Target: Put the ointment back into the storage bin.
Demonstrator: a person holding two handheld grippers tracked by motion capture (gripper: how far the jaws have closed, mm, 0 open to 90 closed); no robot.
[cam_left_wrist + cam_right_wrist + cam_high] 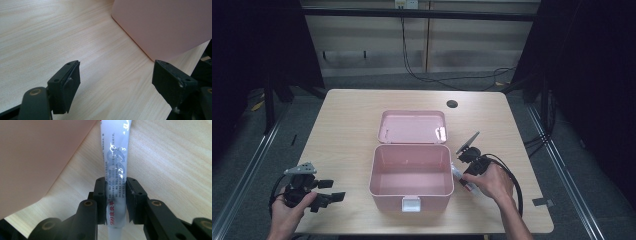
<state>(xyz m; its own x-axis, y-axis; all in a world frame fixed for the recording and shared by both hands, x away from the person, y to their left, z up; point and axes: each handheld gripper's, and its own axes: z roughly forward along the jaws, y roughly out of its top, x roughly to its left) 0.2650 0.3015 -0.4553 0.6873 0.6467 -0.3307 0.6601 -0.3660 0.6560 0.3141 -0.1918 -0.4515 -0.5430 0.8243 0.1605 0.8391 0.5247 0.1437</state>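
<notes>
Left gripper: held in the person's left hand near the table's front left corner; its 2 jaws stand wide apart with bare wood between them; the box's pink wall lies ahead of it, just beyond the jaws

Table: light wood; a dark round hole sits near its far edge

Box: pink, open and empty, at the table's middle; its lid lies back flat behind it; a white latch on the front wall

Tube: white with red and grey print; just right of the box, beside its wall

Right gripper: in the right hand; both pads pressed on the tube
</notes>
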